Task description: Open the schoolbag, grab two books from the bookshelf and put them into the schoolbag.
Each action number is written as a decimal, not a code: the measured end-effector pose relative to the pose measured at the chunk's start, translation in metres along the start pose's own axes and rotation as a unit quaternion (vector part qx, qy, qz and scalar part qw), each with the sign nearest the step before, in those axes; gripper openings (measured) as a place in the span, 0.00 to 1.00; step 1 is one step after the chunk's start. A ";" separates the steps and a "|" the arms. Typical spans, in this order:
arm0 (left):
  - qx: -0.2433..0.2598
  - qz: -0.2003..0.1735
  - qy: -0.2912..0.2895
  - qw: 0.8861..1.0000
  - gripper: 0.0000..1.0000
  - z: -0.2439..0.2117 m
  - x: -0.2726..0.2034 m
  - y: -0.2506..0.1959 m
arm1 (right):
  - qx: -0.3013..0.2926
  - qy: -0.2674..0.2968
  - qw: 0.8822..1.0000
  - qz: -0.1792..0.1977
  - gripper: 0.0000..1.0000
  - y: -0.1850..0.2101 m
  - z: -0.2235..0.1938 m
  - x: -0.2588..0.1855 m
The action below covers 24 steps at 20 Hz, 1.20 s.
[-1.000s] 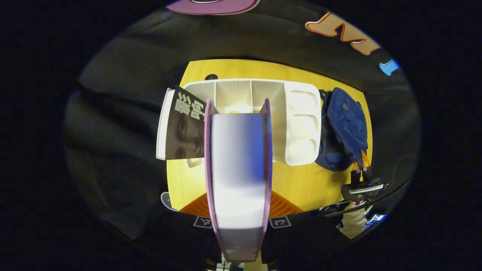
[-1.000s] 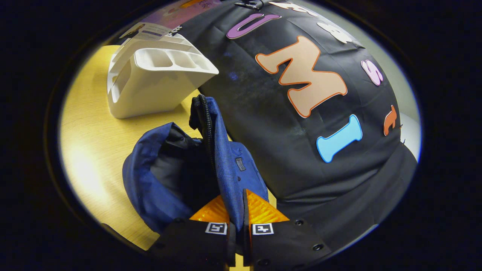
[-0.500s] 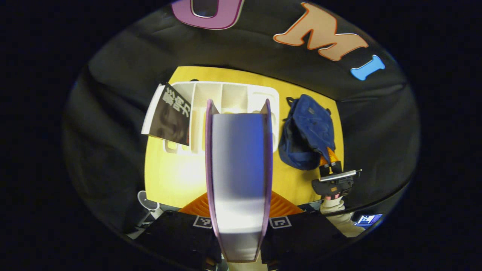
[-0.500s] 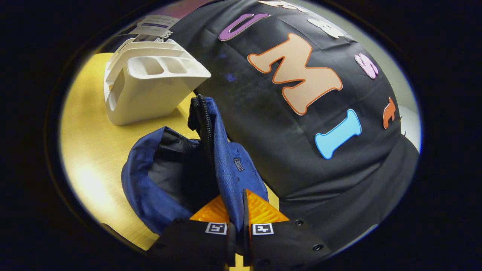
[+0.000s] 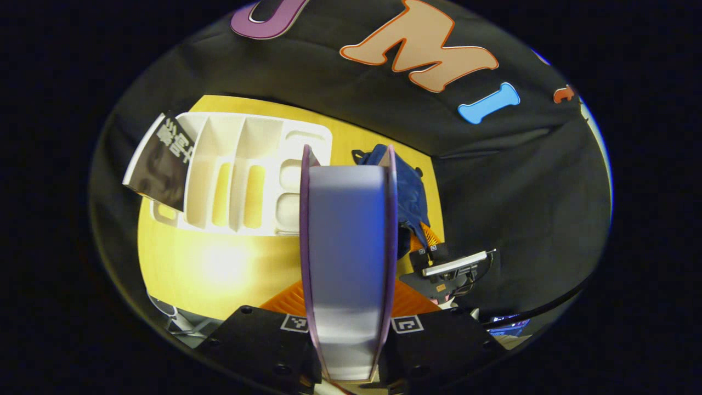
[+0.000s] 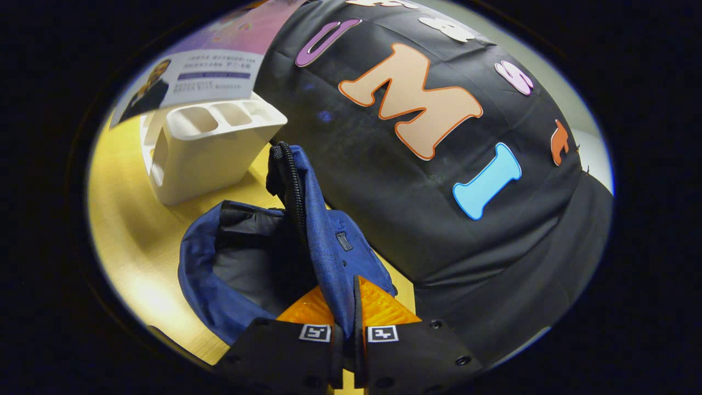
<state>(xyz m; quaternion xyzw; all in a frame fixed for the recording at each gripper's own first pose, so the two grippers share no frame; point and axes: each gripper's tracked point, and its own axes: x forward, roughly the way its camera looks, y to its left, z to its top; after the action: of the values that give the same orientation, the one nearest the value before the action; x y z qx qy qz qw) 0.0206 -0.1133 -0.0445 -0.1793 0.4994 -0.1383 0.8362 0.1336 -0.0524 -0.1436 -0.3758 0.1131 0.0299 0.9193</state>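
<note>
Since last frame, your left hand-held gripper (image 5: 346, 299) carries book (image 5: 345, 258) rightward from bookshelf (image 5: 241, 175), now over schoolbag (image 5: 408, 192); both fingers clamp book's covers. Your right hand-held gripper (image 6: 344, 307) pinches schoolbag (image 6: 323, 241) flap, mouth held open on bench (image 6: 126, 230). Second book (image 5: 162, 162) leans in bookshelf's end slot.

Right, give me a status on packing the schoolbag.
Done: the schoolbag is open, its flap pinched by the right hand-held gripper. In hand: the left hand-held gripper carries one book above the table. Left: drop it in, then fetch the book at the bookshelf.
</note>
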 end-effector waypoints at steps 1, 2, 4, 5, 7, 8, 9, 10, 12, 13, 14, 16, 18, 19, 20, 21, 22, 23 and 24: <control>-0.003 -0.011 -0.003 1.000 0.37 -0.003 0.011 -0.004 | 0.006 -0.001 1.000 0.000 0.07 -0.002 0.000 -0.002; -0.005 -0.025 -0.006 1.000 0.38 -0.006 0.025 -0.010 | 0.012 -0.001 1.000 0.001 0.07 -0.004 0.002 -0.002; -0.009 -0.044 -0.014 0.999 0.38 -0.013 0.049 -0.017 | 0.024 -0.001 1.000 0.005 0.07 -0.006 0.002 -0.002; -0.011 -0.051 -0.022 0.998 0.38 -0.017 0.061 -0.020 | 0.029 -0.001 1.000 0.007 0.07 -0.008 0.003 -0.002; -0.002 -0.057 -0.039 0.998 0.38 -0.021 0.082 -0.021 | 0.038 0.002 0.999 0.007 0.08 -0.011 0.001 -0.004; 0.005 -0.057 -0.052 0.997 0.38 -0.022 0.092 -0.019 | 0.045 0.003 0.999 0.007 0.10 -0.012 0.000 -0.004; 0.007 -0.058 -0.059 0.997 0.38 -0.023 0.102 -0.019 | 0.054 0.003 0.999 0.008 0.07 -0.014 0.000 -0.005; 0.005 -0.063 -0.065 0.996 0.38 -0.027 0.112 -0.020 | 0.061 0.003 0.998 0.010 0.08 -0.015 0.000 -0.004; -0.005 -0.074 -0.073 0.995 0.37 -0.036 0.131 -0.025 | 0.066 0.000 0.998 0.011 0.10 -0.018 0.001 -0.005; -0.008 -0.075 -0.078 0.994 0.38 -0.038 0.139 -0.027 | 0.068 -0.003 0.998 0.012 0.10 -0.020 0.003 -0.006; -0.012 -0.072 -0.084 0.994 0.37 -0.040 0.148 -0.028 | 0.072 -0.006 0.997 0.013 0.10 -0.021 0.003 -0.007; -0.022 -0.072 -0.101 0.992 0.37 -0.039 0.168 -0.033 | 0.083 -0.011 0.996 0.013 0.08 -0.024 0.005 -0.009; -0.039 -0.078 -0.122 0.989 0.37 -0.033 0.188 -0.039 | 0.099 -0.013 0.995 0.012 0.10 -0.025 0.006 -0.013; -0.049 -0.085 -0.131 0.987 0.37 -0.030 0.195 -0.043 | 0.108 -0.014 0.994 0.011 0.11 -0.026 0.008 -0.015; -0.060 -0.094 -0.138 0.984 0.37 -0.030 0.204 -0.048 | 0.116 -0.014 0.993 0.009 0.08 -0.028 0.009 -0.016; -0.073 -0.100 -0.143 0.982 0.37 -0.030 0.212 -0.052 | 0.122 -0.015 0.992 0.008 0.08 -0.028 0.010 -0.016; -0.079 -0.105 -0.150 0.980 0.38 -0.029 0.222 -0.055 | 0.126 -0.016 0.992 0.007 0.10 -0.026 0.010 -0.018; -0.083 -0.108 -0.160 0.978 0.37 -0.028 0.230 -0.058 | 0.121 -0.019 0.992 0.009 0.08 -0.023 0.009 -0.019; -0.090 -0.113 -0.170 0.975 0.37 -0.026 0.240 -0.059 | 0.111 -0.022 0.994 0.007 0.07 -0.022 0.012 -0.022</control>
<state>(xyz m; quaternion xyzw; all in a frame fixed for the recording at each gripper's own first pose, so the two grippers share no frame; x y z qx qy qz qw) 0.1058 -0.2691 -0.2181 -0.3294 0.3373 -0.1538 0.8684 0.1175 -0.0589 -0.1151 -0.2697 0.0979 0.0323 0.9574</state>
